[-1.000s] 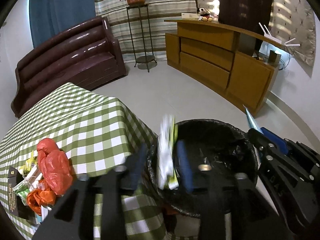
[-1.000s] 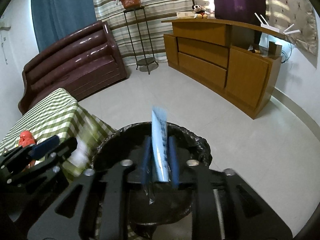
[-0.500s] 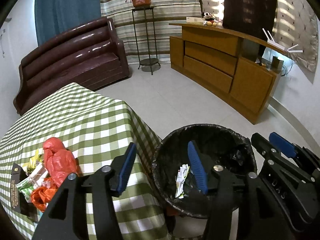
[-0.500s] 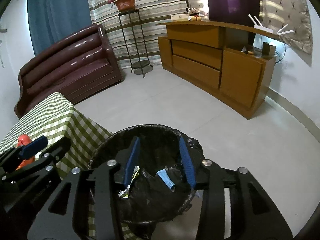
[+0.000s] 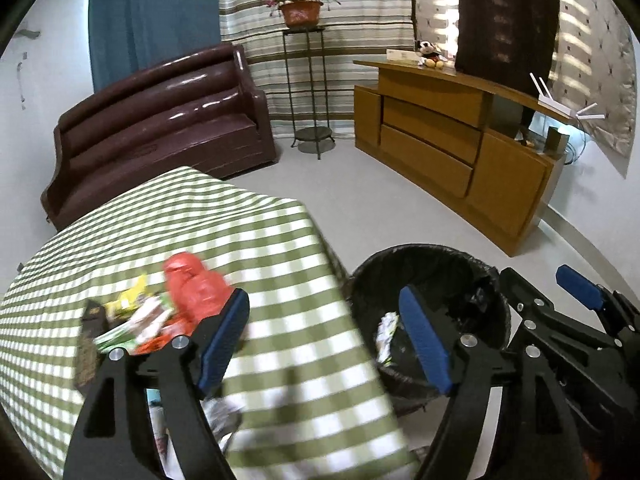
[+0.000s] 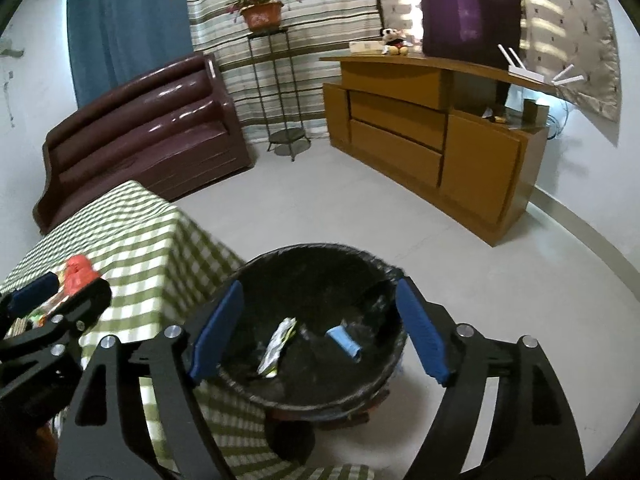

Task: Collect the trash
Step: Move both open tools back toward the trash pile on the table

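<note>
Both pairs of fingers stand wide with nothing between them, each having just been opening. Past the right gripper (image 6: 318,328), framed by its blue fingers (image 6: 420,332), sits the black-lined bin (image 6: 312,264) on the floor, and down inside it lie a white-and-green wrapper (image 6: 278,346) and a small blue packet (image 6: 344,342), both clear of the pads. From the left gripper (image 5: 324,338) the bin (image 5: 432,264) shows behind its right finger (image 5: 424,344), with the same pale wrapper (image 5: 386,334) just left of that finger, in the liner. Beyond its left finger (image 5: 224,336) a heap of trash (image 5: 132,320) waits on the table (image 5: 160,224): a red bag (image 5: 196,284), some yellow and green wrappers, a dark packet at the heap's left edge; the picture is blurred there, so I can't make out more. Green-and-white checked cloth covers the table, whose corner stands just beside the bin. Farther out are a brown sofa (image 6: 140,120), a wire stand with a potted plant (image 6: 262,12), and a long wooden cabinet (image 6: 432,136) against curtained windows.
</note>
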Demonstrator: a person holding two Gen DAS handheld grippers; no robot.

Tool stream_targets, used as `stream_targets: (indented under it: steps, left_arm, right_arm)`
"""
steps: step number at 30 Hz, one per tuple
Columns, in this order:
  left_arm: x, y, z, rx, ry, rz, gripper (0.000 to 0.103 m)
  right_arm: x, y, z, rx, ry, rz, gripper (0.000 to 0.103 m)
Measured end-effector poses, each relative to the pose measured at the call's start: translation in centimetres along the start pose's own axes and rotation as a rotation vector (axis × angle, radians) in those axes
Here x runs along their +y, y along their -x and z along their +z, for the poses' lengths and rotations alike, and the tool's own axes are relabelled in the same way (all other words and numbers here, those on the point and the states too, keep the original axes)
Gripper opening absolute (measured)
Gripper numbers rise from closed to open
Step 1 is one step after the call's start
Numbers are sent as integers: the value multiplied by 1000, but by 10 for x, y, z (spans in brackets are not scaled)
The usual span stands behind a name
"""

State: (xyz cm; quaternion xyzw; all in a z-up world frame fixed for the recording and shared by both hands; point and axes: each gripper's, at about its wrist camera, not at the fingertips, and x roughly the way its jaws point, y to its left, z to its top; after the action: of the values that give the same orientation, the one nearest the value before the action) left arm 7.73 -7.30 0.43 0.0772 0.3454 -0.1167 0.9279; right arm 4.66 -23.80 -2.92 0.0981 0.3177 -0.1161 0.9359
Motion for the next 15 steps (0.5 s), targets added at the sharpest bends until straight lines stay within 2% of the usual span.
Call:
stream_targets:
  steps: [8,15]
  left_arm:
    - [43,25,-24,28,38,65,77]
    - [81,40,-52,53,79,114,77]
  right_arm:
    - [45,16,-13,29,61,55,77]
    - [69,31,-32,67,71,84,77]
